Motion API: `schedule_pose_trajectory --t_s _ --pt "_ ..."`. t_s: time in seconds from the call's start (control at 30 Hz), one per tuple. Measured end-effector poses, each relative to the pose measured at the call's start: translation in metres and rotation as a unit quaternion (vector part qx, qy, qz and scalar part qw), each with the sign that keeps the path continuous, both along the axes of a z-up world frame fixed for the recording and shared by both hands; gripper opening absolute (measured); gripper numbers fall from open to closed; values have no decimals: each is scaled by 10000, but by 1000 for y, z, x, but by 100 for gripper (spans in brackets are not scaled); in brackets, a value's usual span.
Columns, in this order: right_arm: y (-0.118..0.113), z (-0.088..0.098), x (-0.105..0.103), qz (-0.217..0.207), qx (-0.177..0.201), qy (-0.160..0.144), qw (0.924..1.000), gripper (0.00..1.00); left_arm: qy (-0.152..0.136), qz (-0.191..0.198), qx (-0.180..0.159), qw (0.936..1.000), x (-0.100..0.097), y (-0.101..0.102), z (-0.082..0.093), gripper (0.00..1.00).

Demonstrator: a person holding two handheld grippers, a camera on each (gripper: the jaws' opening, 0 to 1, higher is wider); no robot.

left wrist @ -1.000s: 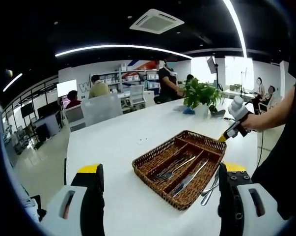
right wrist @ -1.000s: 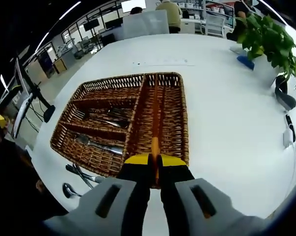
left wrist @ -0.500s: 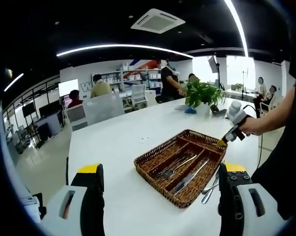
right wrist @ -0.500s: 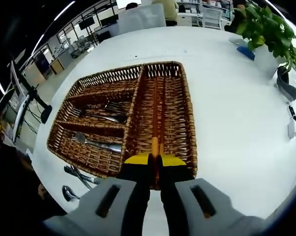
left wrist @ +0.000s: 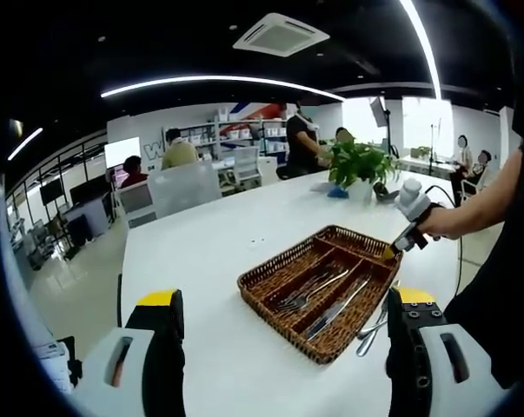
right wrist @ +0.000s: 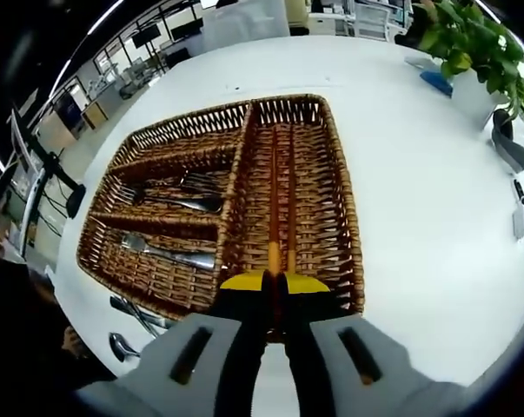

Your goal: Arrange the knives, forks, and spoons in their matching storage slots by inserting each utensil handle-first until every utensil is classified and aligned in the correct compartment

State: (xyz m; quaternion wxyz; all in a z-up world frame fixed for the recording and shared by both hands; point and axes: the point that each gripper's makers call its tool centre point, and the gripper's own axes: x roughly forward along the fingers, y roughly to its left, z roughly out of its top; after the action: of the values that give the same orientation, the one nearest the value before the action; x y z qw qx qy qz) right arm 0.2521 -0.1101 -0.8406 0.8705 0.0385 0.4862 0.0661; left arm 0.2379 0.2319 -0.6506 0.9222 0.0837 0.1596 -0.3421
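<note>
A brown wicker cutlery basket [right wrist: 344, 217] lies on the white table [right wrist: 418, 174], right below my right gripper [right wrist: 276, 276]. That gripper's jaws are shut, and I see nothing between them. They point along the basket's long bare compartment [right wrist: 283, 165]. Forks [right wrist: 179, 198] lie in one short side slot, and a spoon [right wrist: 162, 252] in the slot beside it. Loose utensils [right wrist: 129, 311] rest on the table by the basket's near edge. In the left gripper view, my left gripper [left wrist: 288, 300] hangs wide open well short of the basket [left wrist: 262, 282]. A hand holds the right gripper [left wrist: 399, 243] over its far corner.
A potted plant [left wrist: 357, 169] and a small blue object [right wrist: 435, 82] stand further along the table. Cables and dark devices [right wrist: 507, 152] lie near its right edge. Several people [left wrist: 176, 152] sit or stand at desks in the background. The table edge [left wrist: 122, 287] is to the left.
The right gripper has moved forward over the basket, still shut. The left gripper view has barely shifted, and its jaws stay open.
</note>
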Motion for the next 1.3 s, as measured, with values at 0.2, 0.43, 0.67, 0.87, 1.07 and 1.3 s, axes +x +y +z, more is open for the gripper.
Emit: schedule_pose_trajectory --t_s 0.2,0.43,0.67,0.87,1.07,1.3 --pt "2 -4 -2 -2 95 87 9999 4 28 -10 -4 10000 -1 -1 -1 99" --pt "6 -7 -1 68 164 164 9997 4 67 -11 24 10000 -3 -3 -3 99" --pt "9 -15 -5 246 153 243 9993 5 63 44 75 9999 -6 -4 -5 99" --pt "9 -17 -6 341 156 224 9990 5 54 96 77 9999 -10 -5 -2 99" --pt "13 -16 -7 651 194 202 9975 5 32 112 98 9999 -16 -10 0 99" --pt "9 -3 -1 992 55 -111 9950 8 -10 138 110 9998 -21 -14 4 99"
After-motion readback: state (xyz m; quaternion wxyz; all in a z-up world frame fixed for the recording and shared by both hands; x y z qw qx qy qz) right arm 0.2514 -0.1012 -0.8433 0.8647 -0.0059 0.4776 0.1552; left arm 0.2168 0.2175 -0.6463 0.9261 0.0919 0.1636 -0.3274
